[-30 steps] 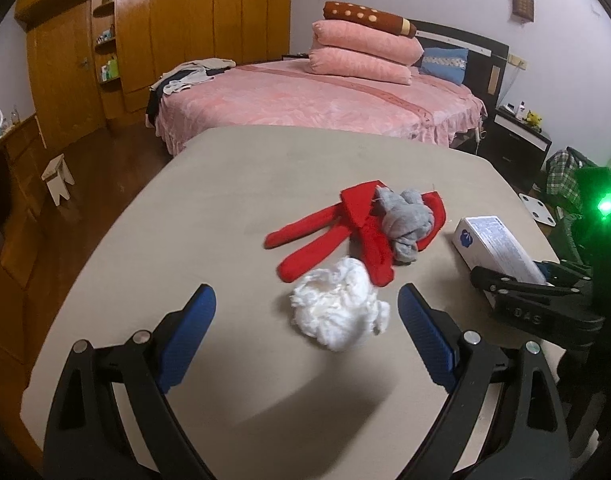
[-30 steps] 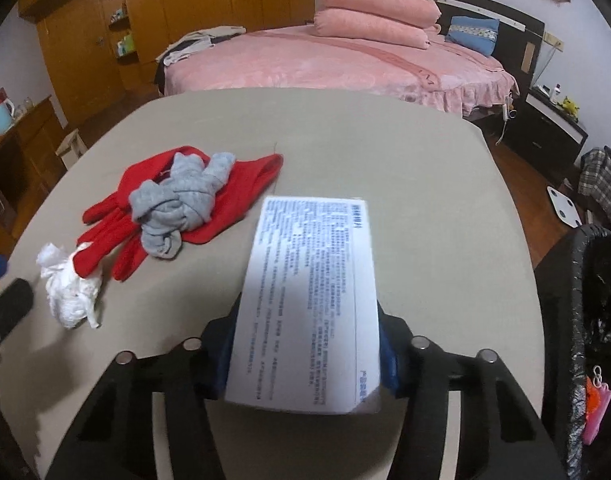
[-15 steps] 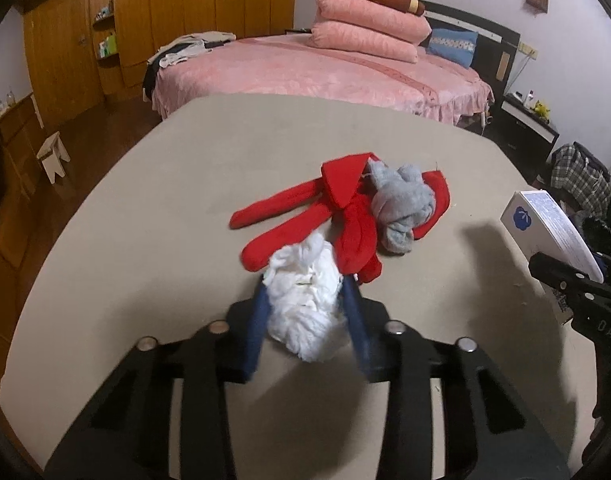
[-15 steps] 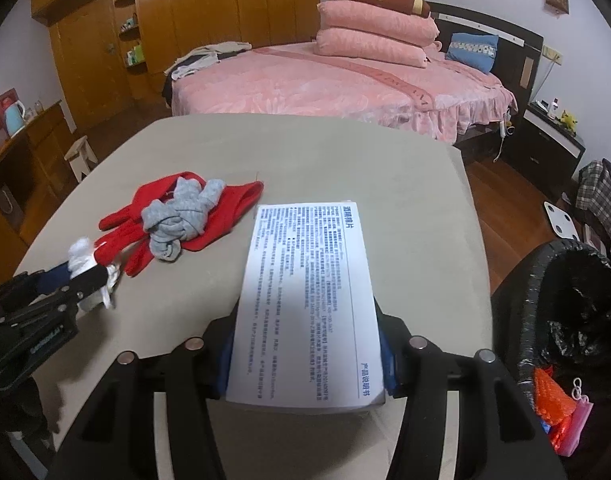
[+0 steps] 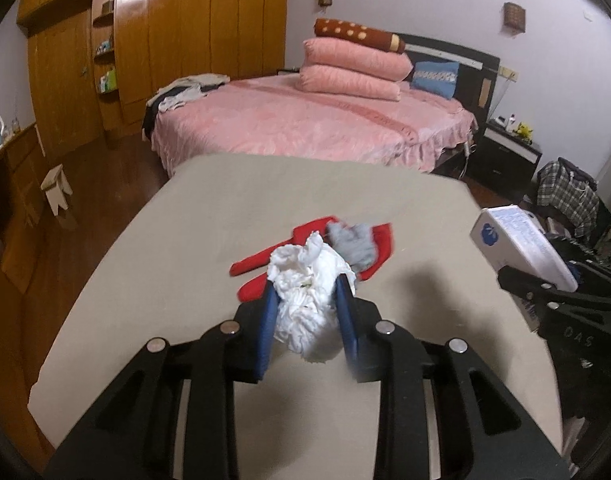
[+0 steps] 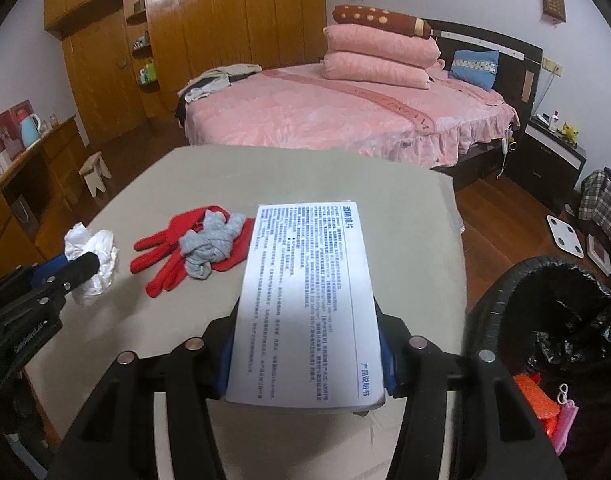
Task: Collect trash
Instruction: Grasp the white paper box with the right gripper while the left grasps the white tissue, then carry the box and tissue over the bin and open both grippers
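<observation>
A crumpled white tissue wad sits between the blue pads of my left gripper. The jaws are still closing and press on its sides, holding it above the beige table. The right wrist view shows the same wad at the left, in the left gripper. My right gripper is shut on a white printed box, its fingertips hidden under it. That box appears raised at the right edge of the left wrist view.
Red gloves with a knotted grey sock on top lie mid-table. A black-lined trash bin stands by the table's right edge with colourful items inside. A pink bed, wooden wardrobes, a stool and a nightstand lie beyond.
The left gripper went from wide open around the tissue to closed on it, then lifted it off the table. The right gripper rose with the box; the bin came into view.
</observation>
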`<state>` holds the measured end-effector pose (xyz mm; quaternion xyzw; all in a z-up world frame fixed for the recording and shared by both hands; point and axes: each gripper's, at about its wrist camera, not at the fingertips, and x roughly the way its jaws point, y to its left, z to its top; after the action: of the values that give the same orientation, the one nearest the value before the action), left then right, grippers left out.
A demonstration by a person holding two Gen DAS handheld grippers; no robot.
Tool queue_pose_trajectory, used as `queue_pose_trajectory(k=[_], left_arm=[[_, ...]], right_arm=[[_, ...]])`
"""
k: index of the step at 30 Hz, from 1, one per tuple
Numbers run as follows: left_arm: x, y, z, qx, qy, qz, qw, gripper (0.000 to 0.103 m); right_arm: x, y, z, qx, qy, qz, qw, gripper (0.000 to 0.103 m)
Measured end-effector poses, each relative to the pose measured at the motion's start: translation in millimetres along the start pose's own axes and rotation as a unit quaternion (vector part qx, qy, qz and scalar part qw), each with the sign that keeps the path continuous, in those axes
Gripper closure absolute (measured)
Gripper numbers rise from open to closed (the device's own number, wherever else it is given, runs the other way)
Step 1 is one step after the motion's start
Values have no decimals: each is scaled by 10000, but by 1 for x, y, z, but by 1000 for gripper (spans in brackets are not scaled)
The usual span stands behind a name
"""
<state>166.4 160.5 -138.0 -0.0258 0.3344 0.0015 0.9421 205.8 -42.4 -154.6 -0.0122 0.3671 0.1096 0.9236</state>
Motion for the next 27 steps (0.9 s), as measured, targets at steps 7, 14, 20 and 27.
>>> queue_pose_trajectory(k=[7, 14, 20, 27], left_arm=[[-23, -35, 9, 150, -191, -257, 9994, 75], [-35, -71, 15, 298, -316, -524, 9977, 75], [-42, -106, 17, 484, -401, -763, 9951, 75], [-48, -151, 19, 717, -466, -1076, 9905, 75]], right_arm=[[-35, -13, 3, 27, -202, -67, 9998, 49], [-70, -42, -1, 205, -417, -219, 9987, 49], [-95, -72, -6, 386, -593, -382, 9968, 49], [-123, -114, -14, 681, -802, -659, 9923, 49]])
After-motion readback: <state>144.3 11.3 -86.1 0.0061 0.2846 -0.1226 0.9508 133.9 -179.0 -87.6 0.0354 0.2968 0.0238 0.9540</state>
